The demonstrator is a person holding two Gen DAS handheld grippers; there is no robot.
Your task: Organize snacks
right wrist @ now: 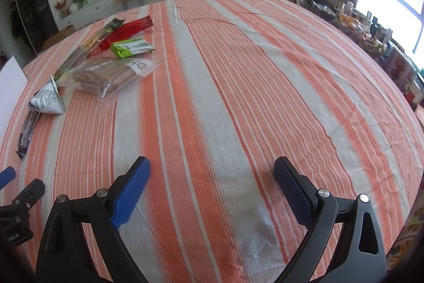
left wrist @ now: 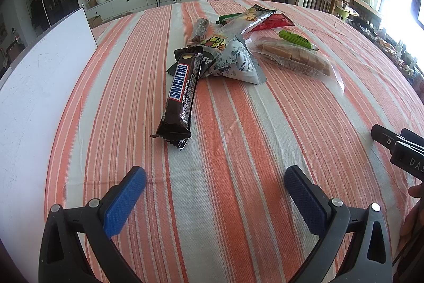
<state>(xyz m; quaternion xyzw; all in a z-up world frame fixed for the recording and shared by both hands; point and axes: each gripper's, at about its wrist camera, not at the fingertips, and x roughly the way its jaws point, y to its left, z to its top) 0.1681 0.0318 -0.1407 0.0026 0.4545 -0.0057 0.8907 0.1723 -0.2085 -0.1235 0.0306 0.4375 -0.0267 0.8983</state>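
A heap of snack packets lies on the striped tablecloth. Nearest my left gripper (left wrist: 214, 175) is a brown Snickers bar (left wrist: 179, 94), pointing toward me. Behind it sit a silver triangular pouch (left wrist: 235, 62), a clear bag of tan wafers (left wrist: 294, 57), a green bar (left wrist: 296, 39), a red packet (left wrist: 273, 21) and a long silver packet (left wrist: 246, 20). The left gripper is open, empty, a short way in front of the Snickers bar. My right gripper (right wrist: 212, 171) is open too, over bare cloth, with the wafer bag (right wrist: 111, 76), green bar (right wrist: 132, 47) and pouch (right wrist: 49, 98) far to its left.
A white board (left wrist: 47, 86) stands along the table's left edge. The right gripper's black body (left wrist: 400, 150) and a hand show at the right edge of the left wrist view. Chairs, a cluttered side table and windows lie beyond the table's right side.
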